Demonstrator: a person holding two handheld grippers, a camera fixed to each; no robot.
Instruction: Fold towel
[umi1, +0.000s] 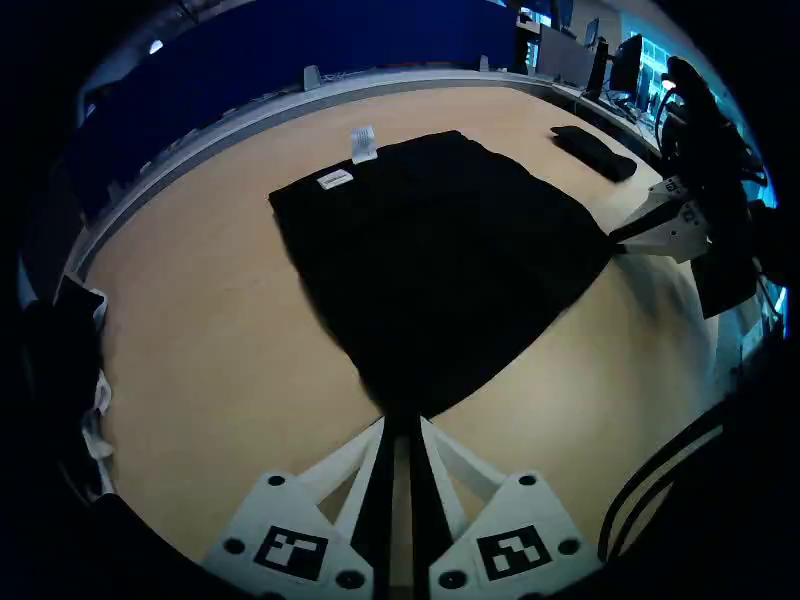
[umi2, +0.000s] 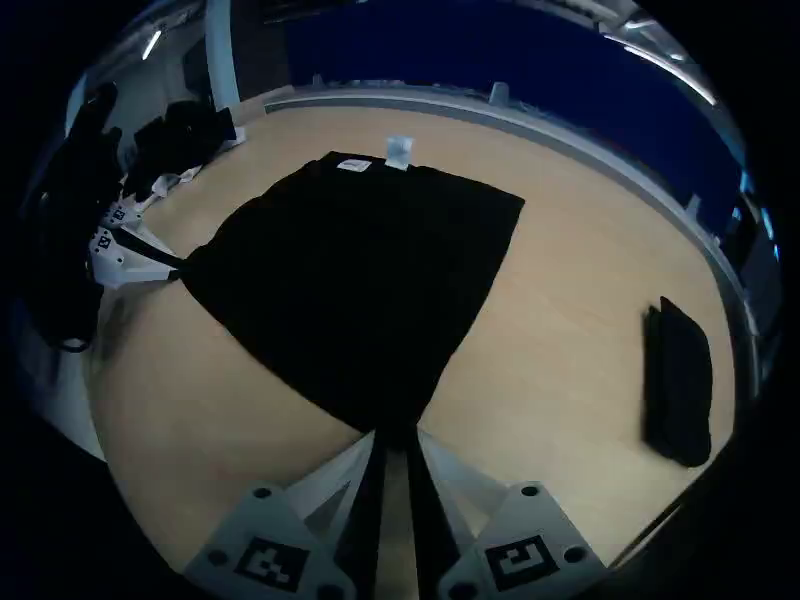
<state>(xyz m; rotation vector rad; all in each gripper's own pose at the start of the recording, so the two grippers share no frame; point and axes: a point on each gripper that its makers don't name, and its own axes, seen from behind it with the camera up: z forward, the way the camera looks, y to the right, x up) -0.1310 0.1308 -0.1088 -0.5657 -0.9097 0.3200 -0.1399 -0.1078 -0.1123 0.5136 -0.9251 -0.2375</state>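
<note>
Barely begun: both near corners pinched, no fold made yet

Closest in the left gripper view, the left gripper (umi1: 405, 418) has its two fingers drawn together on one near corner of the black towel (umi1: 440, 260), the cloth caught right at the tips. The right gripper (umi2: 395, 435) is clenched the same way on the other near corner in its own view. Each camera also catches the other tool off to the side, nipping its corner at the towel's edge.

Beyond the fingers the towel lies spread open on the pale wooden table (umi1: 200, 330) as one broad dark sheet. No edge is turned over and no crease shows. Whether the gripped corners are raised off the wood is hard to tell.

At the far edge sit a small label (umi1: 335, 180) and a white tag (umi1: 362, 143), and that edge looks untouched. Farther off, a dark bundle (umi1: 595, 152) rests well apart from the towel, with a blue partition (umi1: 300, 40) behind the table.

By my reading the grasp is done, and carrying the near edge over to the far one, along with any further folds, remains.
</note>
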